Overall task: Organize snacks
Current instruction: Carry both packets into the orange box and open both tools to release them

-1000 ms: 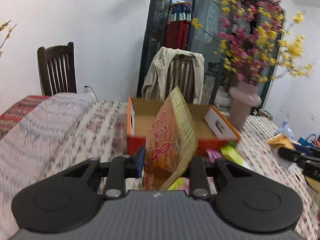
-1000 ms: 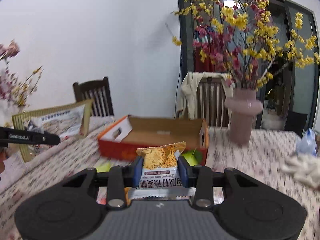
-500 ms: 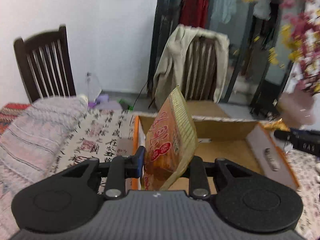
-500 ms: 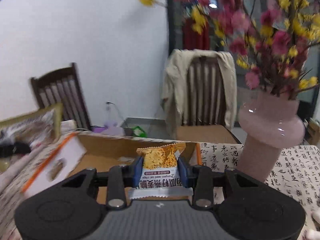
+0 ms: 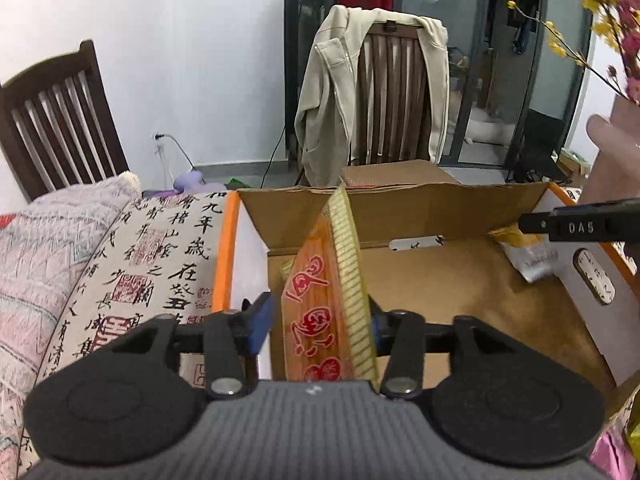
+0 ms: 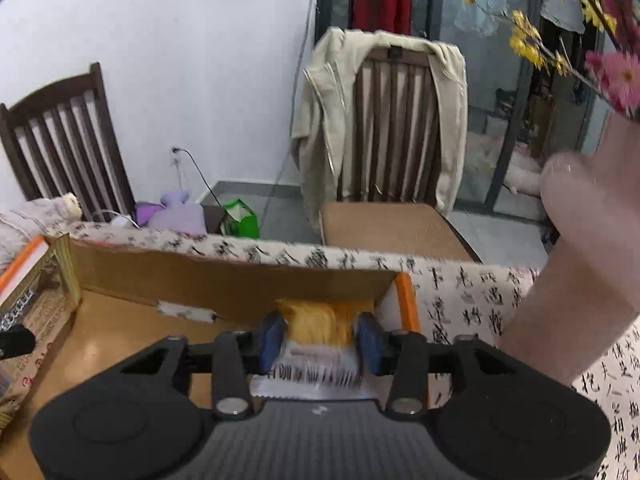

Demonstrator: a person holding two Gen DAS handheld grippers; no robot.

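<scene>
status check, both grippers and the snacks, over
Left gripper opening, orange snack bag between its jaws, over the cardboard box. Right gripper opening, yellow snack packet between its jaws at the box's corner. Nothing in the way.

**Two snack packets over the open box**

An orange packet (image 5: 326,312) with red print stands on edge between the left hand-held gripper (image 5: 318,320)'s opening jaws, over the cardboard box (image 5: 460,216). A yellow-and-white packet (image 6: 320,340), blurred, sits between the right hand-held gripper (image 6: 320,340)'s opening jaws at the box's right corner

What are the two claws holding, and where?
Both jaws are opening. Left gripper: orange snack bag, pads beside its lower half. Right gripper: yellow snack packet, between pads, slipping free.
</scene>
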